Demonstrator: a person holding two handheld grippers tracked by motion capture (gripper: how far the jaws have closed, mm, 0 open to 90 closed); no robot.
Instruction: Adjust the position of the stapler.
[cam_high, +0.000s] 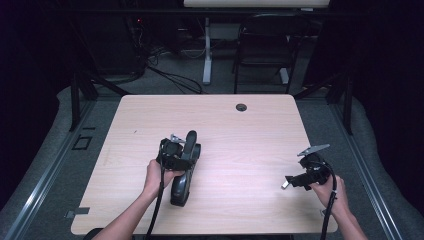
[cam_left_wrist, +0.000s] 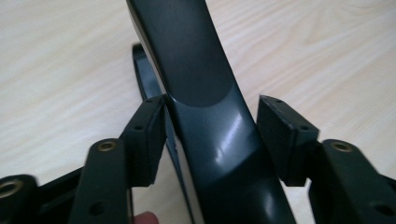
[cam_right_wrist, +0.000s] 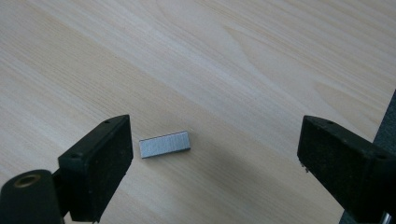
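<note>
A long black stapler (cam_high: 181, 182) lies on the pale wooden table (cam_high: 240, 130), left of centre. My left gripper (cam_high: 186, 150) straddles its upper arm. In the left gripper view the stapler (cam_left_wrist: 205, 93) runs up between the jaws of that gripper (cam_left_wrist: 210, 135); the left pad (cam_left_wrist: 149, 135) touches it and a narrow gap shows at the right pad (cam_left_wrist: 280, 135). A small silver strip of staples (cam_right_wrist: 165, 143) rests on the wood near the left jaw of my right gripper (cam_right_wrist: 212, 154), which stands wide open over it. From above, that gripper (cam_high: 292, 181) sits near the table's right front, the staples (cam_high: 285, 185) at its tip.
A round cable hole (cam_high: 241, 107) sits near the table's far edge. A black chair (cam_high: 265, 45) and a desk leg (cam_high: 206, 55) stand on the floor beyond. The table's right edge (cam_right_wrist: 385, 126) lies close to my right gripper.
</note>
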